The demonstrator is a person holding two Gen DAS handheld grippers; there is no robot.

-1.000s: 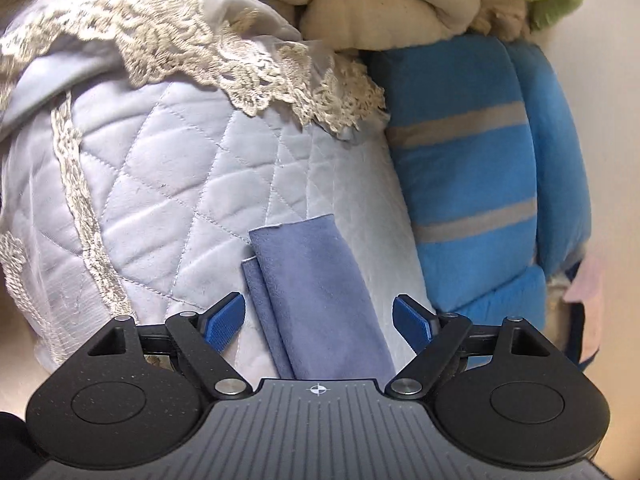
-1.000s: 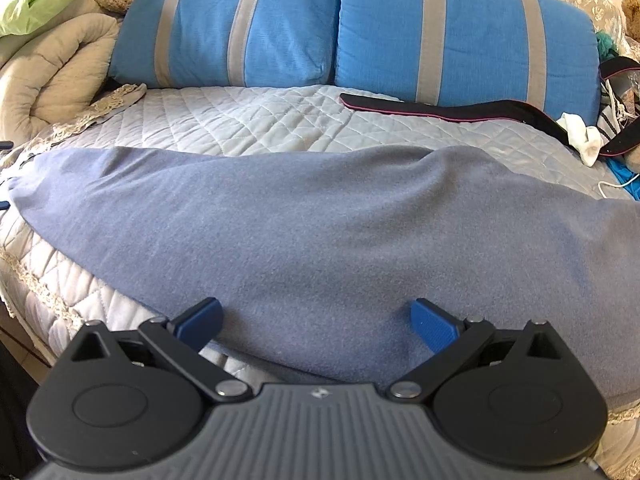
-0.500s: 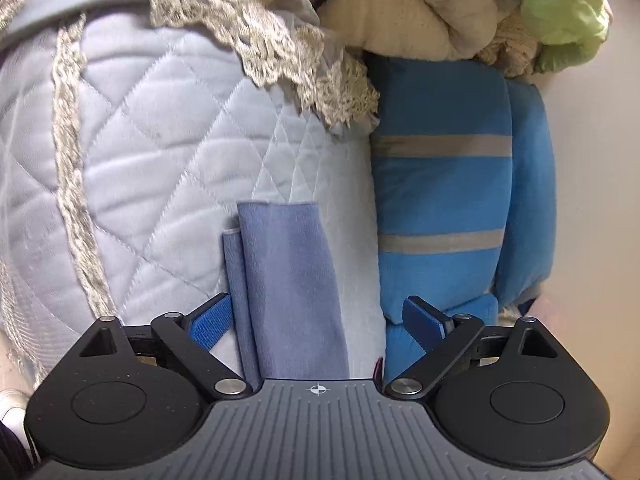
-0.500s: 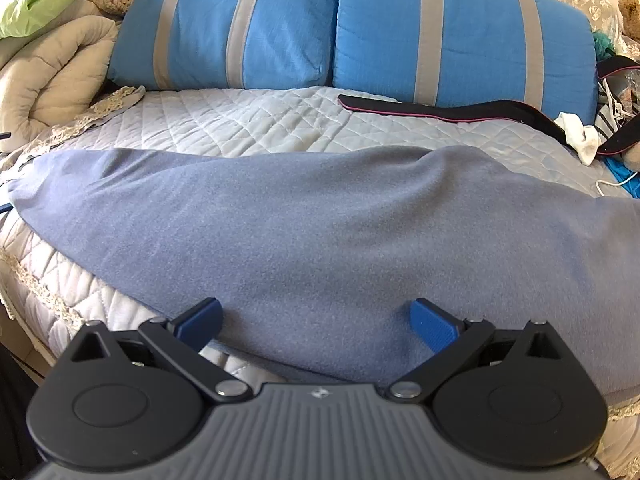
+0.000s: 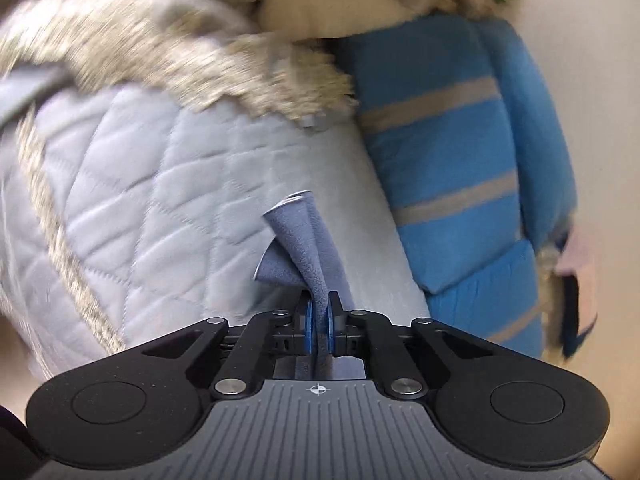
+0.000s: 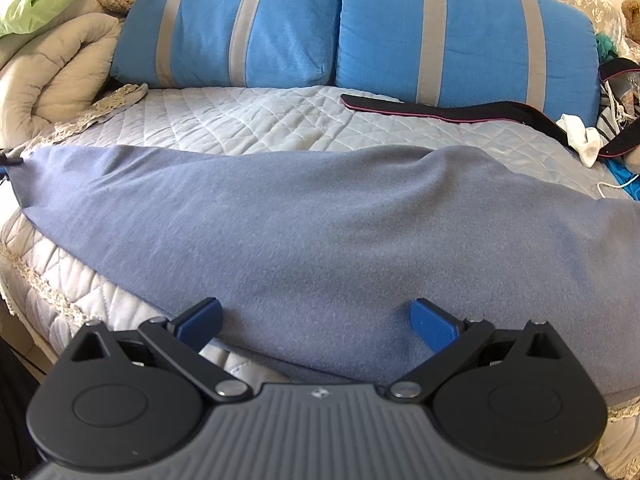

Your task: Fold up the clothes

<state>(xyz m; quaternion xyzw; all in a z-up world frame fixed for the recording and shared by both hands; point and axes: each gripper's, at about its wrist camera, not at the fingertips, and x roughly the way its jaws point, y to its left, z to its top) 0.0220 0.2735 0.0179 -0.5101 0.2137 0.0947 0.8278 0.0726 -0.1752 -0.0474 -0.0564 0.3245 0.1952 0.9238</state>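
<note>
Since a second ago the left gripper has snapped closed on the end of the blue-grey garment, pinching it between its pads, lifted just above the quilted bedspread and pointing slightly downward. From the right wrist, the right gripper hovers unmoved, jaws spread wide and empty over the garment's near edge, the cloth lying across the bed before the blue pillows.
</note>
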